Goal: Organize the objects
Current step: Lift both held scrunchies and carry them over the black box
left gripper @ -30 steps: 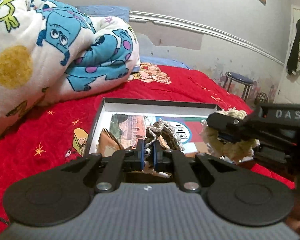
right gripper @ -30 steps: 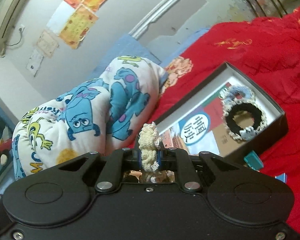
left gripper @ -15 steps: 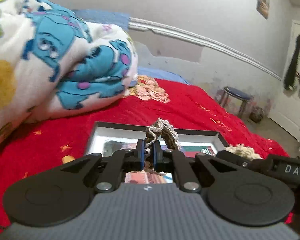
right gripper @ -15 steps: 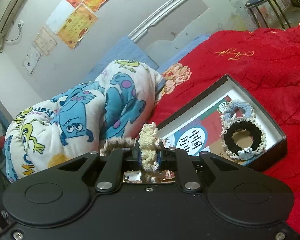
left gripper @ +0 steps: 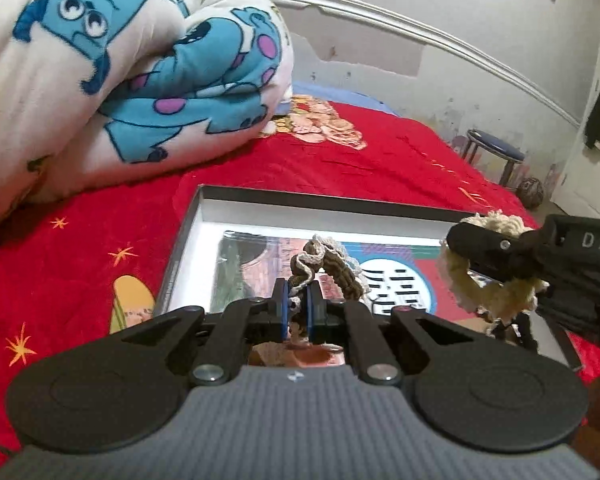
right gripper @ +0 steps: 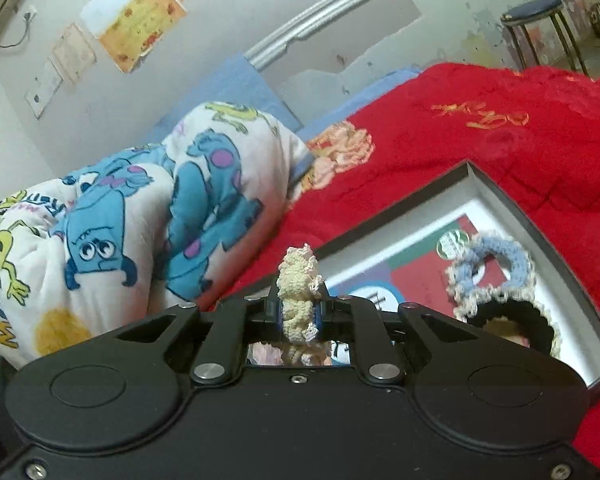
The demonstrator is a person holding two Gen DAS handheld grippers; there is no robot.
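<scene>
A shallow black box [left gripper: 320,196] with a white inside and a printed sheet lies on the red bedspread. My left gripper [left gripper: 297,304] is shut on a brown crocheted scrunchie [left gripper: 332,266] held over the box. My right gripper [right gripper: 299,314] is shut on a cream crocheted scrunchie [right gripper: 298,280]; in the left wrist view that cream scrunchie [left gripper: 484,280] hangs over the box's right side. A blue scrunchie [right gripper: 494,264] and a black scrunchie [right gripper: 508,316] lie inside the box [right gripper: 540,220].
A folded cartoon-print quilt [left gripper: 120,64] is piled to the left of the box. The red bedspread [left gripper: 360,164] stretches beyond it toward the wall. A blue stool [left gripper: 496,152] stands on the floor past the bed.
Both grippers have moved in over the box with their scrunchies. The box now looks nearer and larger in both views, and the right gripper has come further in beside the left.
</scene>
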